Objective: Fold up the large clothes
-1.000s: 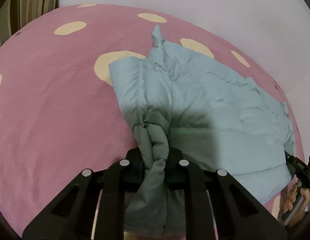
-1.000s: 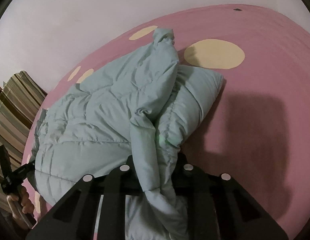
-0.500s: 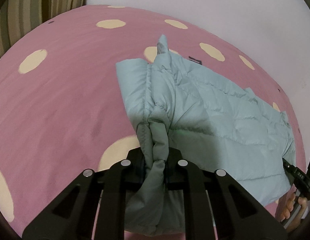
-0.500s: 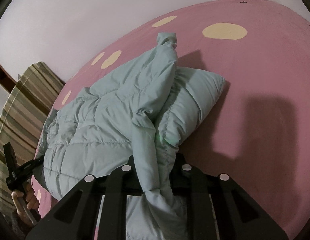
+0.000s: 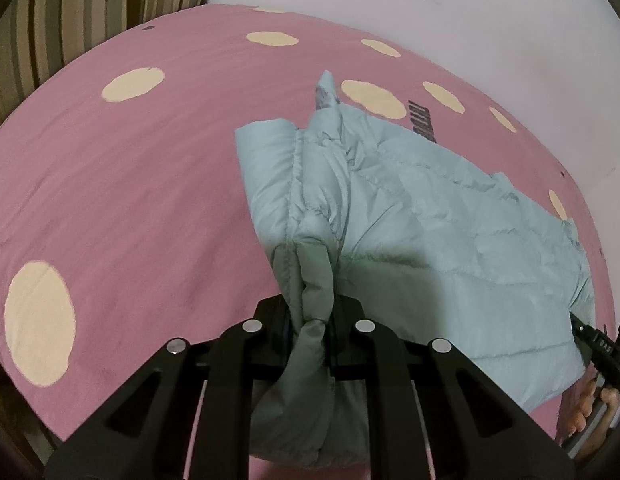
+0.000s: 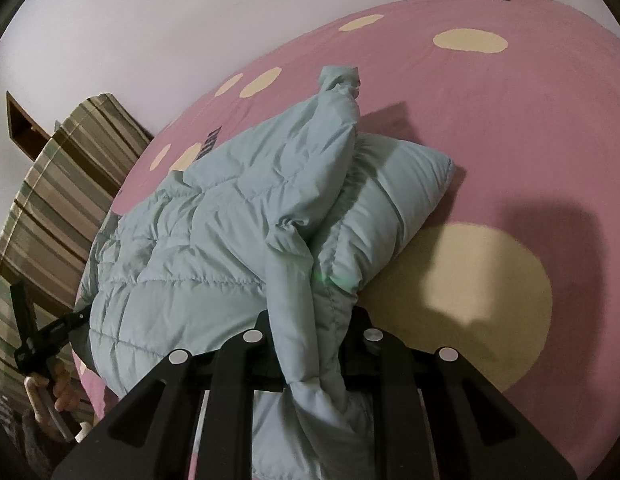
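Observation:
A pale blue-green puffer jacket (image 5: 422,232) lies on a pink bed sheet with cream dots (image 5: 129,184). My left gripper (image 5: 310,312) is shut on a bunched edge of the jacket at its near left corner. My right gripper (image 6: 310,328) is shut on another bunched edge of the jacket (image 6: 213,240). Both hold the near edge lifted, and the fabric hangs down between the jaws. A twisted sleeve tip (image 6: 340,78) sticks up at the far end. The right gripper also shows at the right edge of the left wrist view (image 5: 598,348).
A striped curtain or cover (image 5: 89,12) is beyond the bed's left side and also shows in the right wrist view (image 6: 57,184). A pale wall (image 5: 450,12) runs behind the bed. A dark printed mark (image 5: 420,120) is on the sheet beside the jacket.
Both grippers have pulled back toward me and risen with the jacket held; more sheet and more dots show, and the jacket has stretched flatter between them.

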The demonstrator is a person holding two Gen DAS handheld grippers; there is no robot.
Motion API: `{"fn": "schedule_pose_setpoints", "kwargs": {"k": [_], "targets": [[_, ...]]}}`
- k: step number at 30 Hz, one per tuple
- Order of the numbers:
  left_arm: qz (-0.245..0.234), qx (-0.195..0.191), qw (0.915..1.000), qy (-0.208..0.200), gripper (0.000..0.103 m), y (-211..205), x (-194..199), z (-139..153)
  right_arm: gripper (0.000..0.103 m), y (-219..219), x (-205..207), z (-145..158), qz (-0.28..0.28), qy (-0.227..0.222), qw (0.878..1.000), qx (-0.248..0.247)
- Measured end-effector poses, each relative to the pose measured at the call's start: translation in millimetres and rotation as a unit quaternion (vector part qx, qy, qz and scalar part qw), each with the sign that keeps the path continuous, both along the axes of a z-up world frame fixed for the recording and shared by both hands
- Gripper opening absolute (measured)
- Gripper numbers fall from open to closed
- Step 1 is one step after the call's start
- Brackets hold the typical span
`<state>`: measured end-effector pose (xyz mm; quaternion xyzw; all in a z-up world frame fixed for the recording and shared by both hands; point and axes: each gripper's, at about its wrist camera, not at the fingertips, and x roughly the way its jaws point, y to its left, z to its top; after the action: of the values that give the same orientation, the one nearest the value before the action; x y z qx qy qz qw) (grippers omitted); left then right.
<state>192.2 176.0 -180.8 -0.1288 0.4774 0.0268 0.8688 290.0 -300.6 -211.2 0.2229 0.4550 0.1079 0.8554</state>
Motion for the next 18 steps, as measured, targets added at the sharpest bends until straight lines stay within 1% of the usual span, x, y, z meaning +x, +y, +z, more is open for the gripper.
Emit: {"fn": "schedule_pose_setpoints", "kwargs": {"k": [6, 12, 18], "targets": [[0.012, -0.013, 0.9998, 0.002, 0.013, 10.3, -10.0, -6.7, 0.016, -1.4, 8.2, 0.4, 0.003, -0.002, 1.0, -0.008], [0.012, -0.011, 0.9999, 0.003, 0.013, 11.1, -6.5, -8.8, 0.016, -7.3, 14.9, 1.8, 0.004, -0.001, 1.0, -0.01], [0.014, -0.011, 0.9998, 0.003, 0.013, 15.4, -4.2, -8.5, 0.016, -0.8, 14.7, 0.9, 0.005, 0.0, 1.0, -0.018]]}}
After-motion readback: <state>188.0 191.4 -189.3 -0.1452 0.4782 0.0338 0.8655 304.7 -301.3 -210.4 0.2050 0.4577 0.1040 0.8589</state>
